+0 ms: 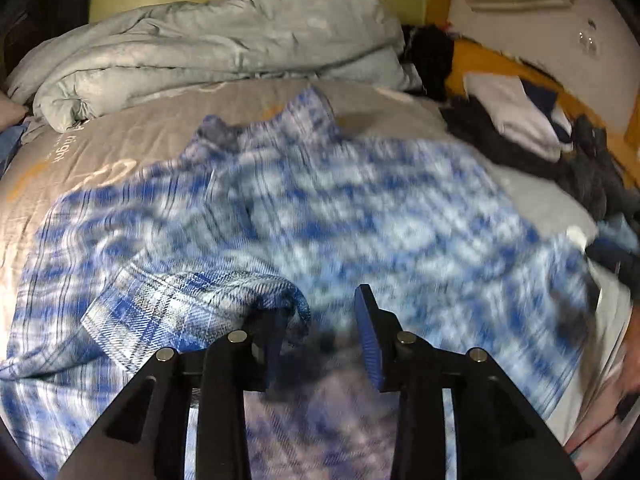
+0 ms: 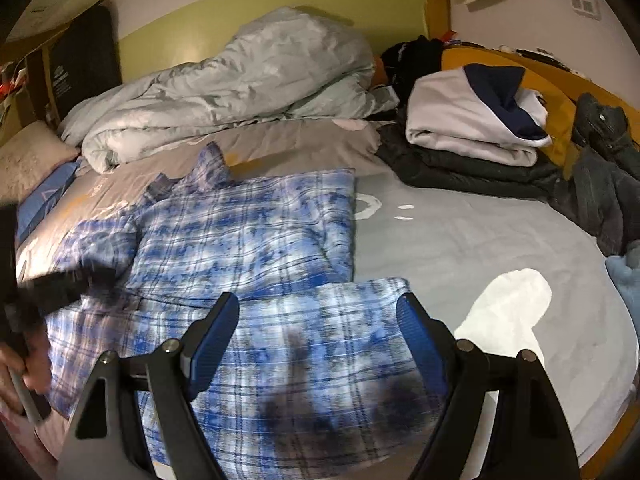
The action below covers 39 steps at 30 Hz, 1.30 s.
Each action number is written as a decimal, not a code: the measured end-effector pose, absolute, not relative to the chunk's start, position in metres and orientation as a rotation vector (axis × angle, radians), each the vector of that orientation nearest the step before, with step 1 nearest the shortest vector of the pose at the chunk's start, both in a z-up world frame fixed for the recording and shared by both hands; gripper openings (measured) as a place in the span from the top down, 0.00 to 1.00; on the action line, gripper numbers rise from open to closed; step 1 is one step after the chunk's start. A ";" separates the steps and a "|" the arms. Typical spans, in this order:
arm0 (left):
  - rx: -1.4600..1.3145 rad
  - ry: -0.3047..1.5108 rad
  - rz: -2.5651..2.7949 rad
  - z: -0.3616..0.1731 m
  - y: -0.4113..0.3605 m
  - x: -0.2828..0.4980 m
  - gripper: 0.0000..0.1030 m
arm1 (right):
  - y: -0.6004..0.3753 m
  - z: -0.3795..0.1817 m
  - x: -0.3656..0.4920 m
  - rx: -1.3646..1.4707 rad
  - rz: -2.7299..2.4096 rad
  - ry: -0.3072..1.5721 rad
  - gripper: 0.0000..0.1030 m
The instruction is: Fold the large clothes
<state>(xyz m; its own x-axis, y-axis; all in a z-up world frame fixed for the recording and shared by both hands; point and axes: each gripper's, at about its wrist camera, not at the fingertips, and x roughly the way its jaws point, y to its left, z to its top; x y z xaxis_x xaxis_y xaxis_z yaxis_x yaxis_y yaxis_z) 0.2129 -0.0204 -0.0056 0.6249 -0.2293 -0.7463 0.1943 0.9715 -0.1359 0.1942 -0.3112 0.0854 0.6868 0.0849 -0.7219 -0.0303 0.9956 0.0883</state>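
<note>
A blue and white plaid shirt [image 1: 360, 208] lies spread on the grey bed sheet [image 1: 140, 128], blurred in the left wrist view. My left gripper [image 1: 320, 312] hovers low over it with its jaws apart. A sleeve cuff [image 1: 192, 304] drapes over the left finger, and the pads are not pressing on it. In the right wrist view the shirt [image 2: 248, 232] is partly folded, with a folded band across its near end. My right gripper [image 2: 318, 300] stands wide open above that band, holding nothing. The left gripper [image 2: 52, 284] shows there as a dark blur at the left edge, above a person's hand [image 2: 24, 368].
A crumpled pale grey duvet [image 2: 248, 80] fills the head of the bed beside a pillow [image 2: 32, 152]. A stack of folded clothes [image 2: 468, 128] sits at the far right. Dark garments [image 2: 600, 184] lie along the orange bed frame [image 2: 560, 80]. Bare grey sheet [image 2: 460, 240] spreads right of the shirt.
</note>
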 end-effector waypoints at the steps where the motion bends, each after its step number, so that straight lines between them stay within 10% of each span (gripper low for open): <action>1: -0.038 0.866 -0.246 -0.006 -0.018 0.208 0.65 | -0.312 0.085 0.194 0.078 0.070 0.815 0.23; 23: -0.151 0.689 -0.142 0.070 0.087 0.149 0.46 | -0.259 0.069 0.187 -0.051 0.173 0.832 0.23; 39: -0.237 0.627 0.005 0.080 0.136 0.150 0.03 | -0.068 0.051 0.172 -0.155 0.601 0.875 0.44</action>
